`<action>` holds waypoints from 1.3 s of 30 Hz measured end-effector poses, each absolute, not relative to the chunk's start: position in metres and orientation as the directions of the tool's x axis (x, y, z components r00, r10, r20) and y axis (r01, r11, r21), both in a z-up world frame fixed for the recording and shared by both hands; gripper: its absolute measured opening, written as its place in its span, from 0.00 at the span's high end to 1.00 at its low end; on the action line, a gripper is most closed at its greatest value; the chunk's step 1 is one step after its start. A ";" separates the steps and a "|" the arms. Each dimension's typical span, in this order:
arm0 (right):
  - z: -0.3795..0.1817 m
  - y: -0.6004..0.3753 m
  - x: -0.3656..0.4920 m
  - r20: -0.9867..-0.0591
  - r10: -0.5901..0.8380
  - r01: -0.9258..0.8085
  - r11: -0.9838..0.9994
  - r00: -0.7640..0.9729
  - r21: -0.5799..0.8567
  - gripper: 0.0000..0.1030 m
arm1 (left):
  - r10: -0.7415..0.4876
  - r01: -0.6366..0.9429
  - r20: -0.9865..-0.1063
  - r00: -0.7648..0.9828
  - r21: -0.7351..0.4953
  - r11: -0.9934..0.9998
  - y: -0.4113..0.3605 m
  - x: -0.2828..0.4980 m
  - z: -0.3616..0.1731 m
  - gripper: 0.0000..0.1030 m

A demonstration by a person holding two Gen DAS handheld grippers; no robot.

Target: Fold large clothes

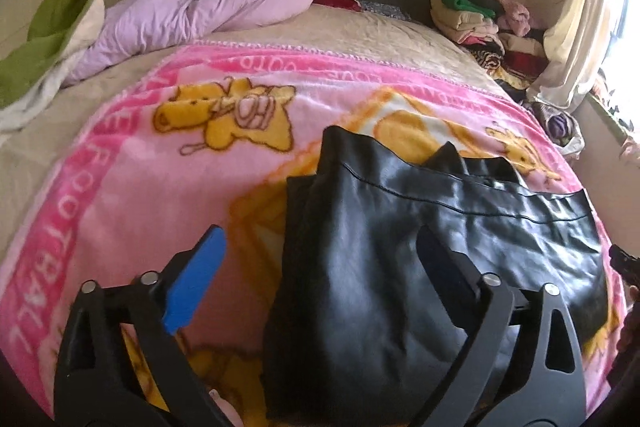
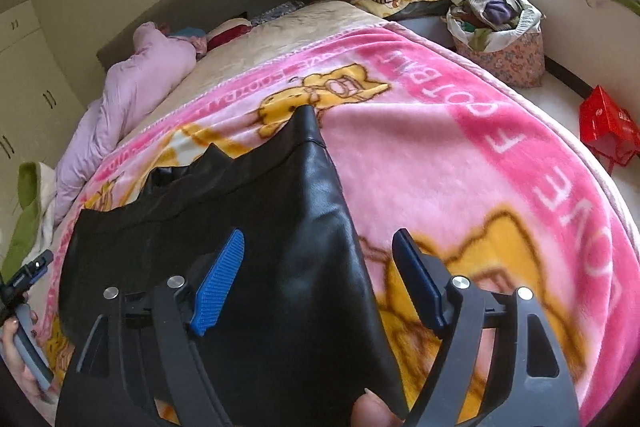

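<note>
Black garment lying folded on the bed, both grippers open above it

The black leather-look garment (image 1: pixel 400 227) lies on the pink blanket (image 1: pixel 132 187) toward the bed's near edge. The left gripper (image 1: pixel 320 279) stands wide open over the garment's left edge, gripping nothing. The right gripper (image 2: pixel 320 267) is also spread, over the garment's right edge, pads clear of it. A lilac duvet (image 1: pixel 208 3) is bunched by the headboard.

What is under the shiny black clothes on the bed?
The black garment lies on a pink cartoon blanket, which shows all around it. A cream bedcover shows beyond the blanket's far edge. The picture printed right beneath the garment is hidden.
</note>
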State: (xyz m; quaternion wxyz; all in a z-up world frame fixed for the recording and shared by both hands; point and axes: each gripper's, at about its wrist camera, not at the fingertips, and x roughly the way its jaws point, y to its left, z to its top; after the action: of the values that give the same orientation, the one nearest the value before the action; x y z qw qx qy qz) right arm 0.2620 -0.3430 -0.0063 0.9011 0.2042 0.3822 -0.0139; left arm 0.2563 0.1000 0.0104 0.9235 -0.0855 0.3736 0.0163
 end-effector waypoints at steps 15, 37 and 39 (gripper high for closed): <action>0.000 -0.358 0.222 -0.668 0.157 0.170 0.902 0.727 0.396 0.26 | -0.039 -0.045 -0.703 0.710 -0.101 0.994 0.073 0.216 0.005 0.09; -0.057 -0.357 0.202 -0.765 0.183 0.260 0.870 0.617 0.419 0.22 | 0.009 0.041 -0.770 0.638 0.046 0.998 0.013 0.194 -0.045 0.09; -0.047 -0.352 0.198 -0.759 0.174 0.239 0.885 0.627 0.400 0.22 | 0.016 0.029 -0.767 0.642 0.045 0.999 0.013 0.191 -0.042 0.09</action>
State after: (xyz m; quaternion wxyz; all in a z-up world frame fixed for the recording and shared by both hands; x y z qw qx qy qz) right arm 0.1977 -0.3522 -0.0472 0.8697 0.2392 0.4313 -0.0189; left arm 0.1907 0.0130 -0.0421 0.9056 0.0265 0.4233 -0.0036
